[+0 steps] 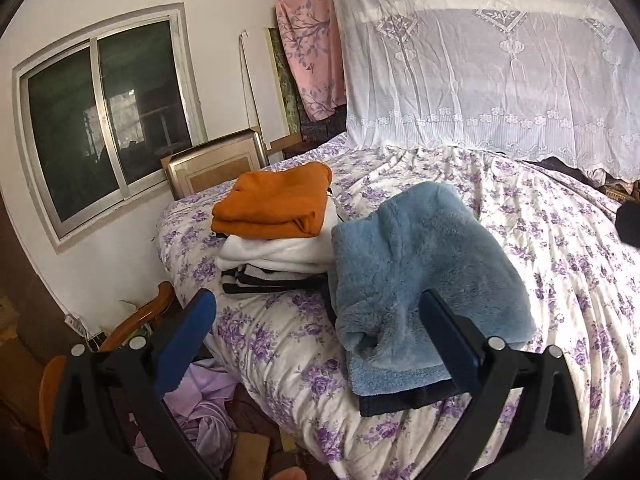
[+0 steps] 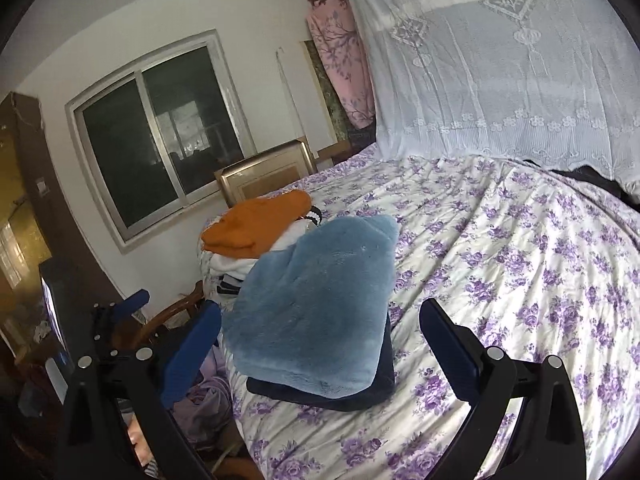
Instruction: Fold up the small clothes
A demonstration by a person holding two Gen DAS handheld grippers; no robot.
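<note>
- While both grippers hang over the near edge of the bed, the left gripper (image 1: pixel 316 344) has its blue-padded fingers spread wide and grips nothing.
- The right gripper (image 2: pixel 320 348) likewise stands wide apart, with nothing between its pads.
- A folded blue fleece garment (image 1: pixel 416 276) lies on the floral bedspread (image 1: pixel 560 264) straight ahead of the left gripper; its near hem sits between the two finger lines, and the right-hand finger overlaps its lower edge in that view (whether it touches the cloth, I cannot tell).
- From the right wrist view the same fleece (image 2: pixel 316 312) fills the gap ahead of the fingers, resting on a dark navy layer (image 2: pixel 384 384) that shows under its near edge.
- Beyond the fleece and to the left of both grippers, a stack of folded clothes sits near the bed's corner: an orange garment (image 1: pixel 272 204) on top, a white one (image 1: pixel 276 256) under it, and striped dark-and-white pieces (image 1: pixel 256 280) at the bottom.
- The fleece's left edge lies just beside that stack.
- Farther off, a white lace curtain (image 1: pixel 480 72) hangs behind the bed, and a window (image 1: pixel 108 116) sits to the far left.
- Below the left finger of each gripper, lilac cloth (image 1: pixel 208 412) lies crumpled beside the bed.
</note>
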